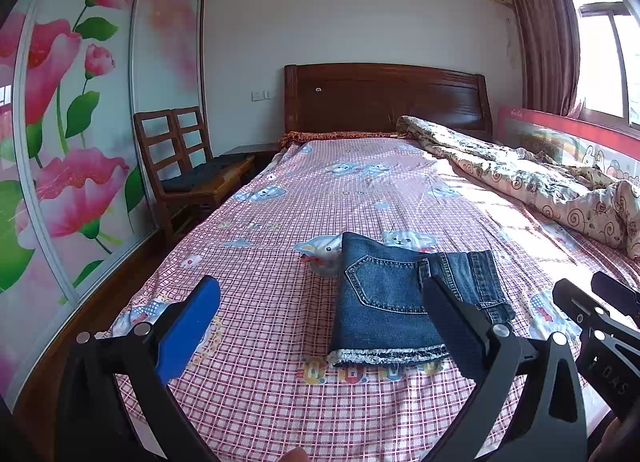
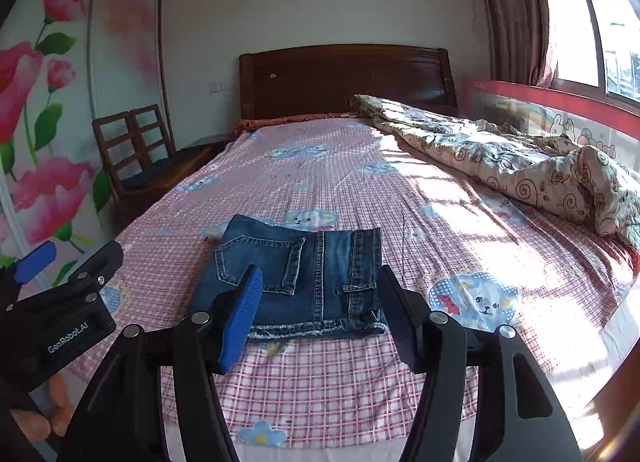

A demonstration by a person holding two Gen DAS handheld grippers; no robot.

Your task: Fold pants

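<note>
Folded into a compact rectangle, jeans lying flat on the checked sheet, lower centre of the left wrist view; back pocket facing up, frayed hem nearest the camera. Same jeans in the right wrist view, centre frame, a little left of middle.

Left gripper spread wide, grasping nothing: blue finger at lower left over bare sheet, black finger at lower right overlapping the jeans' right part in the picture; contact cannot be told. Also seen at the left edge of the right wrist view, fingers parted.

Right gripper likewise released and empty, blue finger and black finger framing the jeans' near edge from either side. Its black fingers also at the far right of the left wrist view.

Rumpled quilt along the right side of the bed, upper right. Dark headboard at upper centre. Chair at middle left, beside the flowered wardrobe.
</note>
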